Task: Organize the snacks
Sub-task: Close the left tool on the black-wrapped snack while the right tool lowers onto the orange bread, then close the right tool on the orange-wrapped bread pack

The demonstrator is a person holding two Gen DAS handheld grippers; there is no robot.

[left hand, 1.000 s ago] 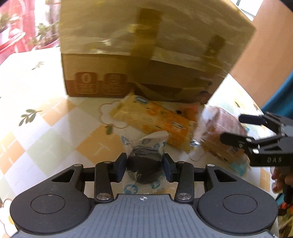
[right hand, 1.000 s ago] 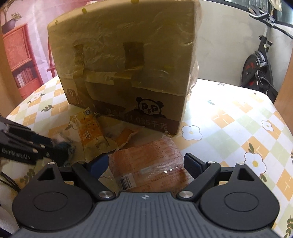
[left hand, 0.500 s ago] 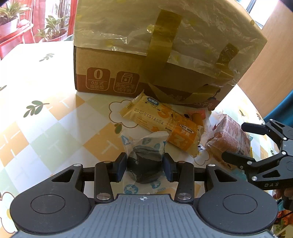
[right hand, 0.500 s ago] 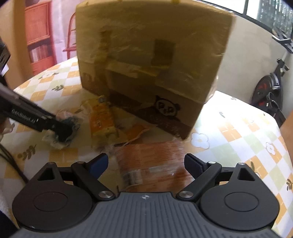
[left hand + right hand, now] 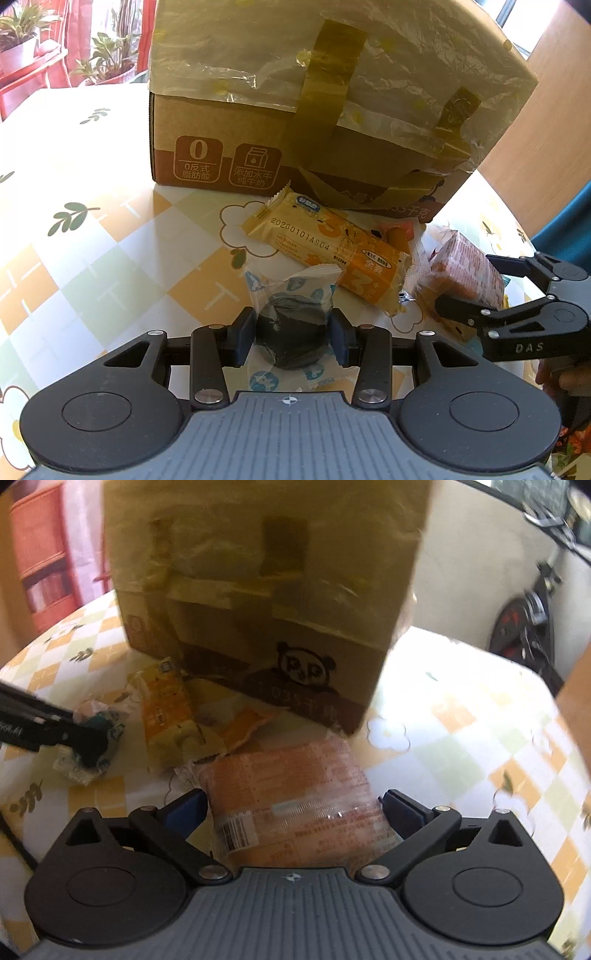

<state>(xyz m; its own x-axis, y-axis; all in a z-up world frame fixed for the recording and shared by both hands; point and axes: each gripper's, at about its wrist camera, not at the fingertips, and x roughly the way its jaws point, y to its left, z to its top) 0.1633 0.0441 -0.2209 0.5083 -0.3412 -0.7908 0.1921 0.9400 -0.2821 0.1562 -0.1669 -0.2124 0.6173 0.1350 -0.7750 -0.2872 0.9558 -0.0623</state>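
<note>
My left gripper point(image 5: 291, 338) is shut on a dark round snack in a clear wrapper point(image 5: 291, 328), low over the table; the same snack point(image 5: 98, 738) shows at the left of the right wrist view. My right gripper point(image 5: 293, 808) straddles an orange packet of biscuits point(image 5: 295, 797), its jaws opening wide, with the pads a little apart from the packet's sides. That packet point(image 5: 461, 273) and the right gripper point(image 5: 476, 284) appear at the right of the left wrist view. A yellow-orange snack bar point(image 5: 332, 251) lies between the two, before a taped cardboard box point(image 5: 325, 110).
The box point(image 5: 266, 590) stands close behind the snacks and fills the middle of both views. A small crumpled orange wrapper point(image 5: 243, 727) lies by its base. The tablecloth point(image 5: 92, 240) is checked with flowers. An exercise bike point(image 5: 528, 627) stands beyond the table's far right edge.
The right gripper's jaws have spread wider around the orange packet, and it has come in lower over it. The left gripper keeps its hold on the dark snack in the same spot.
</note>
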